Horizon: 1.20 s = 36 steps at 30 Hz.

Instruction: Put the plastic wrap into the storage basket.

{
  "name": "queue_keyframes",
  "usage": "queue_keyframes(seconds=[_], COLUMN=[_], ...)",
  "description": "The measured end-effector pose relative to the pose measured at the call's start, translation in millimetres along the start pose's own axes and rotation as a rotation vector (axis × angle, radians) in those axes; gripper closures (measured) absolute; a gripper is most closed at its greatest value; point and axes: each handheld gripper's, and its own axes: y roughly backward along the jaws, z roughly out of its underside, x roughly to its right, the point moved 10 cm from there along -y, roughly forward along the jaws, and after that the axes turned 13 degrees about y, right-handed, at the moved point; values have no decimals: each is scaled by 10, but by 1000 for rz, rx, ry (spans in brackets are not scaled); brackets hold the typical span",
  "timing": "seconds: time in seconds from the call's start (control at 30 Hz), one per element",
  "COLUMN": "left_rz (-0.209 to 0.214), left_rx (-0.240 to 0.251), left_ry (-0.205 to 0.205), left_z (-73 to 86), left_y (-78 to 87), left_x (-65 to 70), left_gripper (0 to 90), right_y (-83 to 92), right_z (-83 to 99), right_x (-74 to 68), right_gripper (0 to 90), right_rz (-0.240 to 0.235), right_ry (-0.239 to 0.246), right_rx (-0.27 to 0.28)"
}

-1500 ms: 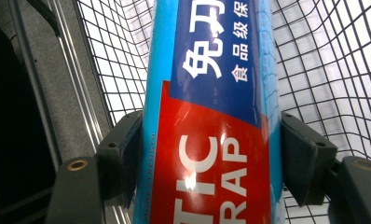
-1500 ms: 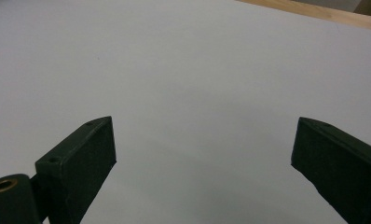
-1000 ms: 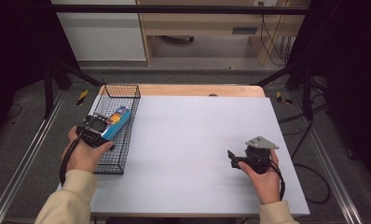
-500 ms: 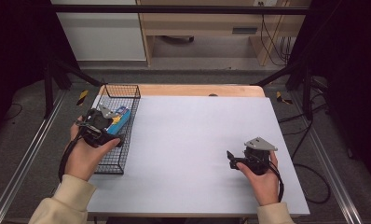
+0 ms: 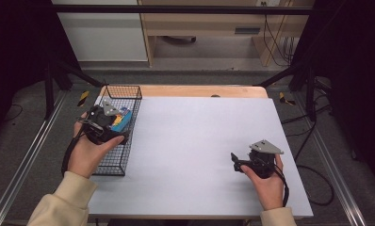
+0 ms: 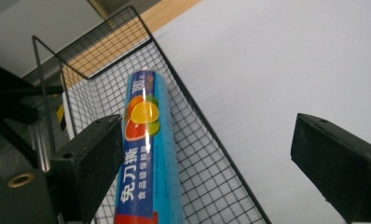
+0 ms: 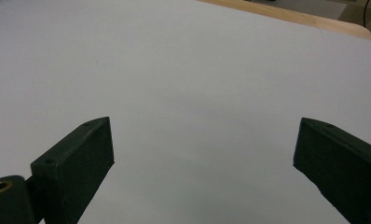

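Clearly the work in hand is fetching the blue roll [image 6: 148, 154], a long tube of food wrap printed with citrus fruit, which lies lengthwise on the floor of the black wire basket [image 5: 111, 160]. Taking that basket as the landmark: the roll rests along its middle, its far end towards the basket's back wall, and the left gripper [image 6: 216, 168] hangs just above it, jaws spread wide and holding nothing. In the left gripper view one jaw sits at the roll's side, over the basket's outer half, while the other stands out past the basket's inner wall, above the bare white table [image 5: 199, 141].

By my reading this is the approach step, before any grasp. The next move calls for shifting the gripper sideways so that both jaws straddle the roll inside the basket wall, dropping lower, then closing across the tube's width.

The left hand [image 5: 89, 150] wraps the tool from behind, wrist bent so the jaws tip forward and down over the basket. Well away from the basket, near the table's opposite edge, the right gripper [image 5: 237, 160] rests low in the right hand, pointed back towards the basket, its jaws likewise parted and empty above plain white surface.
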Motion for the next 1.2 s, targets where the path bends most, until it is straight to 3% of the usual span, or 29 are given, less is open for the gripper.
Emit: queue_keyframes(seconds=[0.03,0.13,0.5,0.63,0.73,0.9,0.93,0.97,1.1,1.2], left_rz=[29,54,110,155,222,284,284,284,301,334], left_rx=[14,34,81,117,172,194,194,195,209,246], left_ry=[-3,-18,-32,-55,-71,-79,-79,-106,-113,-120], left_z=[-22,-58,-146,-195,-249,-273,-273,-274,-294,-327], left_y=[-4,-9,-7,4,37,30,30,35,57,161], left_x=[42,105,232,320,439,593,593,627,680,780], left_gripper=[92,84,65,58,58,55,54,53,53,53], right_y=[19,47,67,80,116,138,138,148,147,139], right_z=[-5,-13,23,38,51,79,79,85,80,111], right_x=[17,38,30,20,-21,-33,-33,-24,3,-5], right_gripper=[49,45,38,37,37,37,37,37,36,36], right_rz=[4,17,31,33,36,36,36,42,52,51], right_ry=[-3,-4,15,11,24,26,26,25,45,42], right_rx=[3,3,0,5,10,6,6,6,11,4])
